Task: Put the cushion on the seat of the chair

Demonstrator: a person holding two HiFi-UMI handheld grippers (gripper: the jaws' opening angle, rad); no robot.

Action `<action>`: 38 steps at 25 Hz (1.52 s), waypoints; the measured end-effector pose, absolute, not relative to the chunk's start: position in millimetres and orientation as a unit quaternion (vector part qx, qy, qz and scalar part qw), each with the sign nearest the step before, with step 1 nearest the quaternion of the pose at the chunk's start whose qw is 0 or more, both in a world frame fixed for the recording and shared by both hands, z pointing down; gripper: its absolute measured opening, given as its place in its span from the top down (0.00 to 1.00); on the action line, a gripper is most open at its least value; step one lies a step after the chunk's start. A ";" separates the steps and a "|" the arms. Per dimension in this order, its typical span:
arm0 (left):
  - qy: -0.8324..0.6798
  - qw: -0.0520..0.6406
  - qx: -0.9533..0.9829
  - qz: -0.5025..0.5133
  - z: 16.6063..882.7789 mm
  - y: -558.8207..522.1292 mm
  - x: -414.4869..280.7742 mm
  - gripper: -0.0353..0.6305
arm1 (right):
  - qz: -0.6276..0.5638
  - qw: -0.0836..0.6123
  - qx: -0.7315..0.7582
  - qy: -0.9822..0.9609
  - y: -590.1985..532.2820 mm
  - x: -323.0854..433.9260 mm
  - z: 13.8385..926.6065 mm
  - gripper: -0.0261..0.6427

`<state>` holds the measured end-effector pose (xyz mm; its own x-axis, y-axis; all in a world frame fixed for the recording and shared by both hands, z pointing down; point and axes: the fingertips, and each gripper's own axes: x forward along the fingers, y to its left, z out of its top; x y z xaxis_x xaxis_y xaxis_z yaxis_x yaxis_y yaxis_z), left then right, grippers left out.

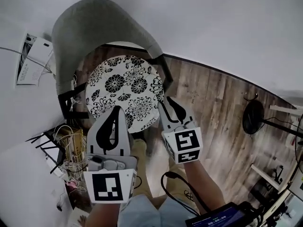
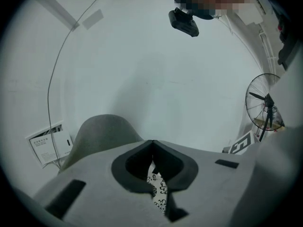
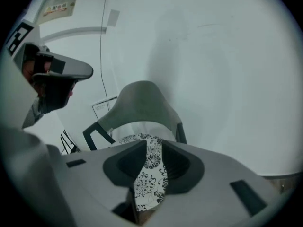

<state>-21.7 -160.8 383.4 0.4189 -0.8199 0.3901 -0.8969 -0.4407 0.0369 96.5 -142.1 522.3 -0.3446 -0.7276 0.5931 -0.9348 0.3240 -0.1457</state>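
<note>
The flowered cushion [image 1: 125, 91] is lying on the chair [image 1: 80, 27] seat, its near edge sitting right at both tongs, the left gripper [image 1: 116, 110] staying pinched shut and empty, the right gripper [image 1: 166, 103] gaping open.

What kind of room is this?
Likely a room in a home or small office: a grey chair with a flowery cushion on its seat, a wood floor and a standing fan.
</note>
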 end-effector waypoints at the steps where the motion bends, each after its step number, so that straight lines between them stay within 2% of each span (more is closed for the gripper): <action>1: -0.520 0.121 0.831 0.157 372.4 -155.3 -20.0 0.93 | 0.228 0.210 0.527 -0.791 -141.2 95.9 503.2 0.80; 8: -0.562 0.094 0.811 0.134 283.9 -110.6 -10.1 0.93 | 0.143 0.157 0.519 -0.828 -121.0 101.9 355.1 0.83; 14: -0.600 0.057 0.794 0.087 223.8 -84.4 2.3 0.93 | 0.074 0.124 0.508 -0.849 -97.4 116.7 272.0 0.94; 28: -0.625 -0.013 0.778 0.057 155.3 -23.5 12.6 0.93 | 0.007 0.092 0.497 -0.863 -47.6 124.8 198.4 0.95; 38: -0.623 -0.015 0.781 0.046 145.2 -8.9 6.9 0.93 | -0.004 0.079 0.502 -0.861 -33.8 119.4 183.1 0.96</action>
<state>6.9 -8.9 145.2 0.2190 -0.9742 0.0540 -0.9715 -0.2229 -0.0807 119.4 -33.8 183.1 -0.4832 -0.8655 0.1323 -0.8643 0.4956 0.0859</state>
